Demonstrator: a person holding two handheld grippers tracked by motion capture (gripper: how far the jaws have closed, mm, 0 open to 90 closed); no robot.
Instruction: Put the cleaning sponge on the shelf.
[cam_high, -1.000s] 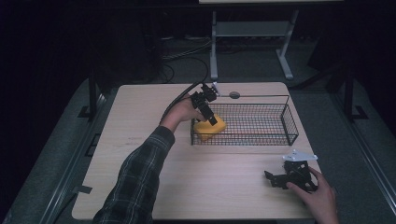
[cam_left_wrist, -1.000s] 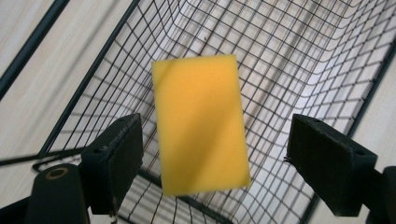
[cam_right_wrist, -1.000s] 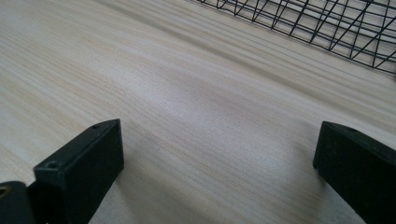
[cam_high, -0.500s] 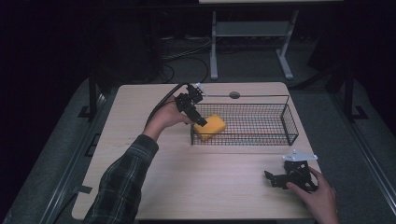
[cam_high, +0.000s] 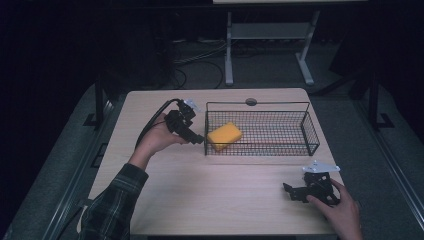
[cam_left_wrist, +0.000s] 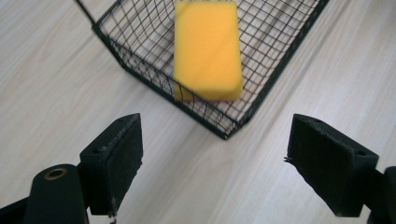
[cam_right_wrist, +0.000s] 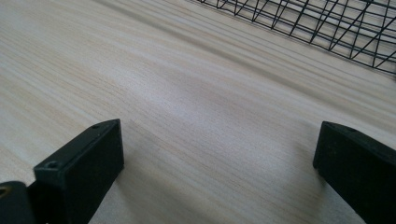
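Observation:
A yellow sponge (cam_high: 224, 135) lies inside the black wire basket (cam_high: 295, 147), at its left end, leaning on the end wall. In the left gripper view the sponge (cam_left_wrist: 208, 49) sits beyond the basket's corner (cam_left_wrist: 224, 133). My left gripper (cam_high: 195, 138) hovers just outside the basket's left end, open, with nothing between its jaws (cam_left_wrist: 219, 172). My right gripper (cam_high: 291, 192) rests low over the table near the front right corner, open and empty (cam_right_wrist: 219, 177), held by a hand.
The light wooden table (cam_high: 210, 200) has a round cable hole (cam_high: 251, 102) at its back edge. A cable (cam_high: 155, 117) trails from the left gripper. A metal stand (cam_high: 265, 35) is on the floor behind the table. The basket's mesh (cam_right_wrist: 327, 23) crosses the right gripper view's top.
My left gripper has drawn back leftward out of the basket, leaving the sponge inside. The right gripper and hand have stayed put.

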